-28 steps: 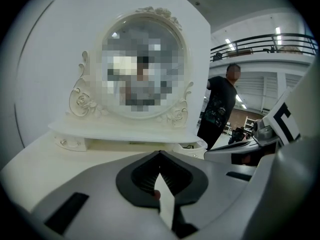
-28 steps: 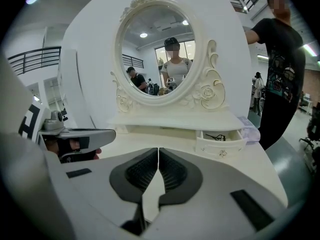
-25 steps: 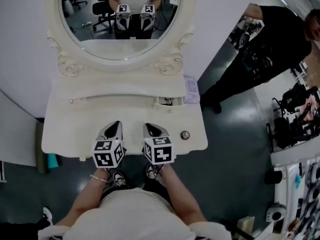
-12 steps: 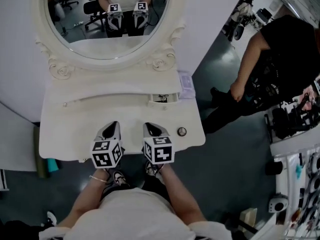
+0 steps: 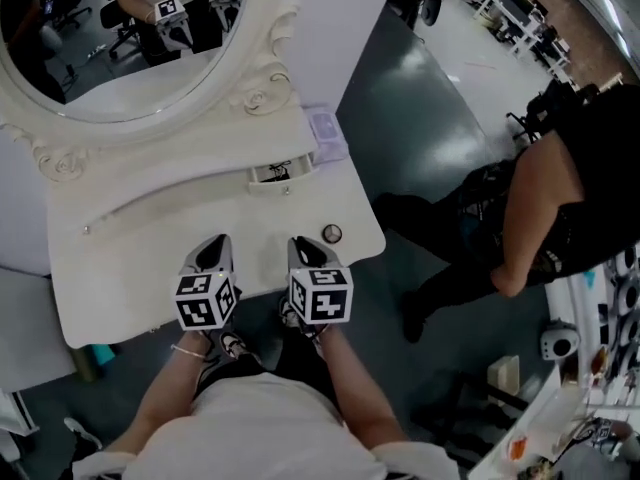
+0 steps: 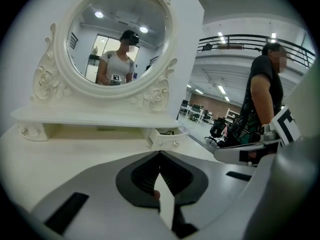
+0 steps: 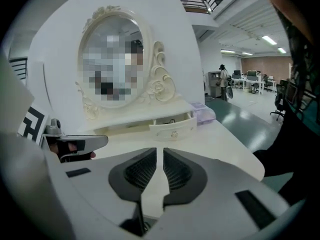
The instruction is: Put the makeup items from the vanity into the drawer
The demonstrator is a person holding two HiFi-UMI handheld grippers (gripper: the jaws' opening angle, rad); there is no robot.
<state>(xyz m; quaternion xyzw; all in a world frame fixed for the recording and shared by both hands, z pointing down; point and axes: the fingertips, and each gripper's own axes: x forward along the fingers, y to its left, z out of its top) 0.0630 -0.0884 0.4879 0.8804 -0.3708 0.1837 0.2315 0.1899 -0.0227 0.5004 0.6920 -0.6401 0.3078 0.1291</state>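
Both claws are pressed together and empty: left gripper [image 5: 214, 242] and right gripper [image 5: 301, 244] hover side by side over the white vanity top [image 5: 130, 258]. A small round dark compact [image 5: 331, 233] lies near the right gripper. The little white drawer [image 5: 281, 174] stands ajar, and the black print inside it is too small to read.

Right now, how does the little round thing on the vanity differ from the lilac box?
The round item is small, dark-rimmed and circular; the lilac box is larger, pale and rectangular. The round item lies near the front edge of the vanity; the lilac box sits at its back corner. Both rest on the vanity's right end.
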